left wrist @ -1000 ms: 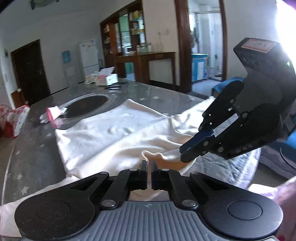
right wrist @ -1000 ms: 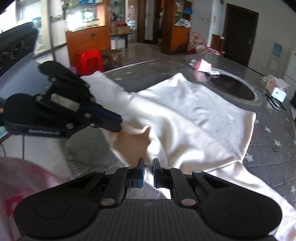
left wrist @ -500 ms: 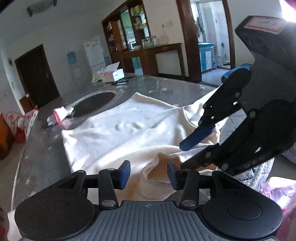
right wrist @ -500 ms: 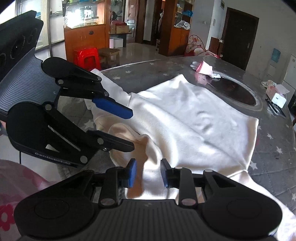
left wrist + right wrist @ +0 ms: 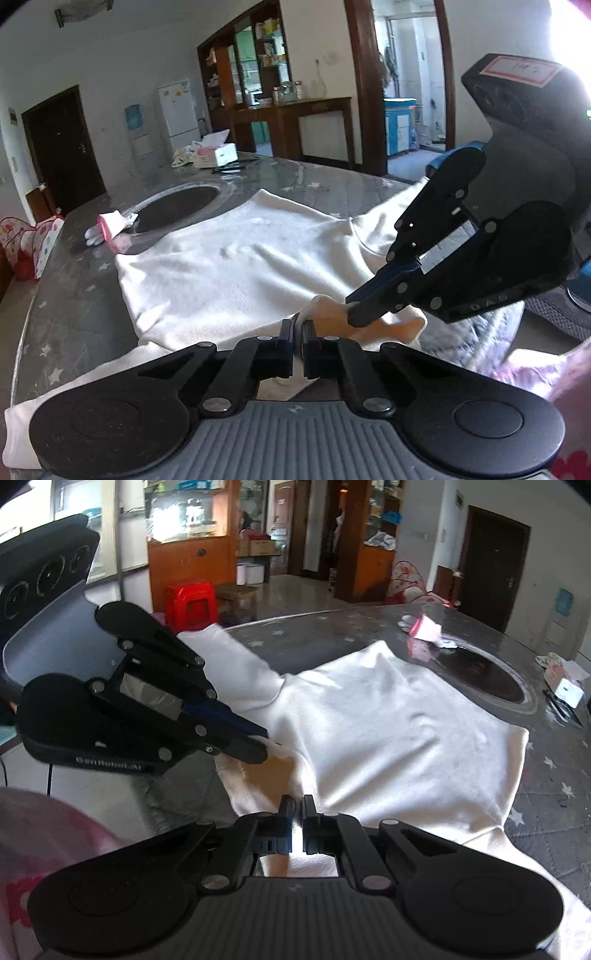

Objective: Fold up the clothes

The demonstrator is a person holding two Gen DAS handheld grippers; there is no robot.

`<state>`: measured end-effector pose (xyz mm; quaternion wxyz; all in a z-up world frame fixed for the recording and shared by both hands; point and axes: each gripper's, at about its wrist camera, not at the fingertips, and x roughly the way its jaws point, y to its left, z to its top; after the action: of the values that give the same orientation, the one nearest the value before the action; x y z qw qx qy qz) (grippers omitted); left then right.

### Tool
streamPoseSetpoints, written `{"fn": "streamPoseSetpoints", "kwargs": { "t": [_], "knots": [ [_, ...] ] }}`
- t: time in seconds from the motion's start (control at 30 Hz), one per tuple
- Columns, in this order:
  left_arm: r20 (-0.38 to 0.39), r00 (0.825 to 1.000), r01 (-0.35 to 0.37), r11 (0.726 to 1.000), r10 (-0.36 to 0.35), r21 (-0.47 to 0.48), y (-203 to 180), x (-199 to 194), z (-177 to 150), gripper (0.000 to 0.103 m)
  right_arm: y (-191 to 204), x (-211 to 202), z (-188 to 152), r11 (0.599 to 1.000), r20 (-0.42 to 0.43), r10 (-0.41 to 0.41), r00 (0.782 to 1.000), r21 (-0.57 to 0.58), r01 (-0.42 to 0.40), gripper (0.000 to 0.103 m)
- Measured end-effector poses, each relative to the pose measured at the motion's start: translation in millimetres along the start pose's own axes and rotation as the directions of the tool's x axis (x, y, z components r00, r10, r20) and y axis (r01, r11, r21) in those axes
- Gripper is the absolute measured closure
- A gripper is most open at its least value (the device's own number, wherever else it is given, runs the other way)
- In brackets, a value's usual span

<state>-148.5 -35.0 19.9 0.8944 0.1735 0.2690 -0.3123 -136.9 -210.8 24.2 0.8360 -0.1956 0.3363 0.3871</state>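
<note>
Pinching the white garment, both grippers' fingers together.

Bright daylight we see flooding in from two o'clock, blown-out glare there in our left view, sunlit white garment, strong fisheye bending and dark corners, slight blur.

Soft matt cream cloth garment lies on a glossy grey, star-printed table; tools matt black plastic.
</note>
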Motion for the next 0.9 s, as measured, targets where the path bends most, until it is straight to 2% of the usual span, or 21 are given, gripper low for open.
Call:
{"fn": "streamPoseSetpoints", "kwargs": {
  "t": [0.07,0.13,0.3,0.43,0.53,0.6,0.7,0.77,0.9],
  "knots": [
    [-0.024,1.000,0.013,1.000,-0.013,0.010,0.0,1.9,-3.9,0.098,-0.9,4.1,-2.6,1.000,-0.017,0.020,1.000,0.009,-0.020,0.098],
    [-0.048,0.999,0.025,1.000,-0.024,0.017,0.5,4.1,-5.6,0.098,-2.1,6.4,-4.5,0.999,-0.026,0.040,0.999,0.021,-0.040,0.091],
    [-0.050,0.997,0.067,0.997,-0.065,0.035,8.8,-0.7,-2.0,0.093,-13.0,-14.5,0.2,0.995,0.020,0.080,0.997,0.058,-0.081,0.089],
    [0.005,0.998,0.058,0.998,-0.058,0.003,24.4,-11.6,12.8,0.093,-30.7,-25.2,0.7,0.994,0.047,0.013,0.999,0.108,-0.018,0.089],
    [0.038,0.999,0.028,0.998,-0.026,-0.054,36.3,-6.1,27.1,0.093,-41.1,-16.6,-6.7,0.989,0.021,-0.028,0.999,0.149,0.025,0.089],
    [0.043,0.999,0.034,0.995,-0.030,-0.089,38.9,5.0,32.6,0.093,-42.3,-8.8,-13.7,0.987,-0.008,-0.034,0.999,0.158,0.035,0.089],
    [0.011,0.998,0.058,0.992,-0.057,-0.111,36.1,25.8,31.8,0.093,-41.7,-3.4,-23.2,0.985,-0.042,-0.024,0.999,0.170,0.031,0.089],
    [-0.030,0.997,0.071,0.993,-0.074,-0.091,29.7,39.0,26.0,0.093,-43.7,-10.6,-24.3,0.984,-0.030,-0.018,0.999,0.175,0.023,0.088],
    [-0.081,0.992,0.096,0.994,-0.101,-0.058,19.8,50.3,15.6,0.093,-61.0,-24.6,-18.9,0.975,0.012,-0.096,0.995,0.205,0.091,0.084]
  ]
}}
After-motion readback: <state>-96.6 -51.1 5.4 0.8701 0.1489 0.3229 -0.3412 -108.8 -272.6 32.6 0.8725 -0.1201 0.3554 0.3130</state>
